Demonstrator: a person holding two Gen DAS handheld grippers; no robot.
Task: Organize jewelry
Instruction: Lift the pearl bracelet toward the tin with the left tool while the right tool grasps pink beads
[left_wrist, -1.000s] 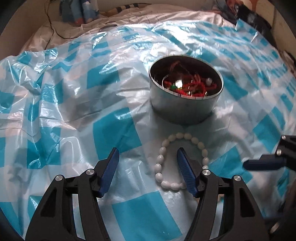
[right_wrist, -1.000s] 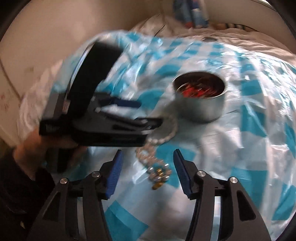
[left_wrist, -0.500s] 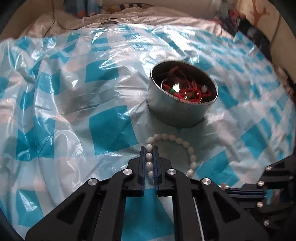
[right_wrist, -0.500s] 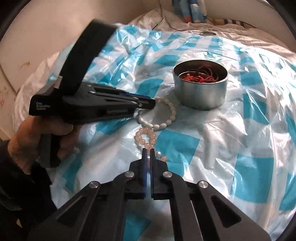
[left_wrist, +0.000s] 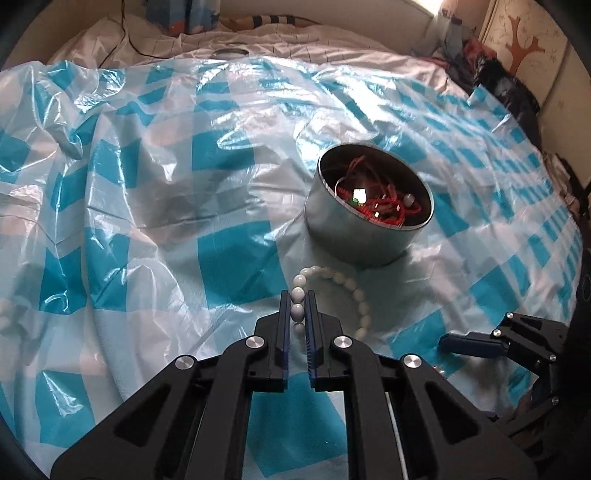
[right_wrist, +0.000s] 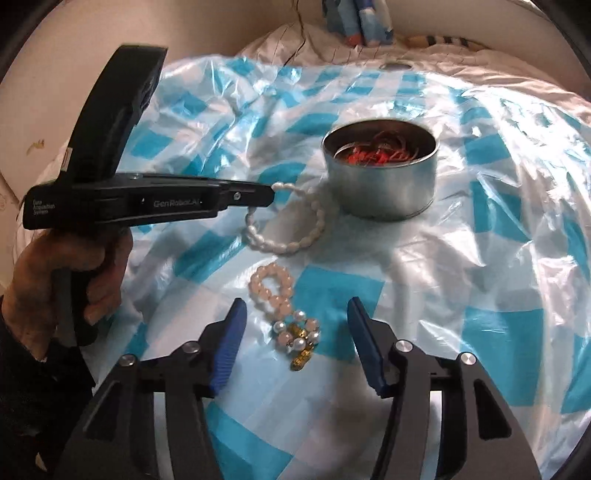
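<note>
Since a moment ago left gripper (left_wrist: 297, 314) closed on white bead bracelet (right_wrist: 291, 236), right gripper (right_wrist: 293, 332) now opening above pink bead bracelet (right_wrist: 273, 291), nothing gripped, metal tin (right_wrist: 382, 184) behind.

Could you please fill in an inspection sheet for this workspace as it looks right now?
Surface: crinkled blue-and-white checked plastic sheet over a bed.
Job's things: white bead bracelet; pink bead bracelet with gold charms; metal tin holding red jewelry.
Clutter: nothing seen.
Grippers: left gripper shut on white bead bracelet; right gripper opening, nothing gripped.
Cables: thin dark cable at far edge.
Surroundings: white bedding, walls.
</note>
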